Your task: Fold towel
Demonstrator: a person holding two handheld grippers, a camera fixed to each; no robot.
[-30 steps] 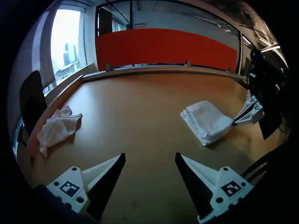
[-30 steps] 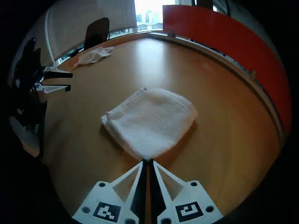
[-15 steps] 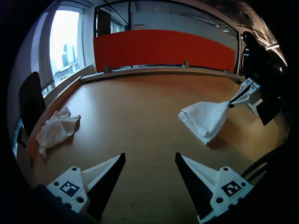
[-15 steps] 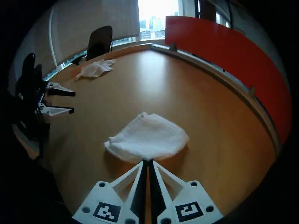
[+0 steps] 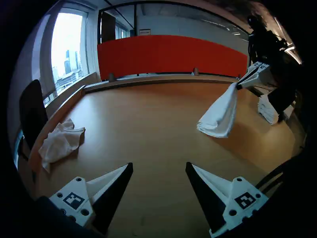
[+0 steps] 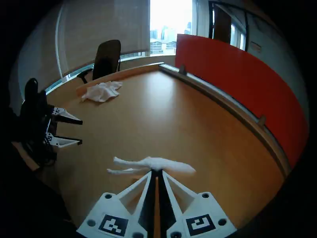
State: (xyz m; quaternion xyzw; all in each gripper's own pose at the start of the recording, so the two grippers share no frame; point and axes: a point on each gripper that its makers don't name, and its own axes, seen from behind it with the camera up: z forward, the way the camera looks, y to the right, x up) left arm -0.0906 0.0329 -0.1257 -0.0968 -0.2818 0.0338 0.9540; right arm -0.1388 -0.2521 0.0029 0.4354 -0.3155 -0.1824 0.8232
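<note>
Fingers [image 6: 148, 202] of the right gripper [image 6: 157, 171] are pressing flat together, pinching one corner of the white towel [image 6: 158, 163] right at their tips. In the right gripper view the cloth is showing as a thin pale strip spreading sideways just past the fingertips. In the left gripper view that same gripper [image 5: 239, 84] is sitting far ahead and to the right of the left fingers, and the towel [image 5: 220, 115] is hanging down from it in a loose, widening drape over the wooden table [image 5: 150, 115]. Whether its lower edge is touching the tabletop, I cannot tell.

Fingers [image 5: 113, 184] of the left gripper [image 5: 158, 164] are standing wide apart with nothing between them, hovering over bare wood. From the right gripper view, this gripper [image 6: 81, 131] is lying well off to the left of the pinching fingers, gaping.

Far ahead-left of the left fingers, a crumpled white cloth [image 5: 59, 142] is lying near the table's edge, beside a dark chair [image 5: 31, 107]. Beyond the hanging towel, a folded white pile [image 5: 267, 109] is resting. A red partition [image 5: 174, 53] is running along the table's far side.
</note>
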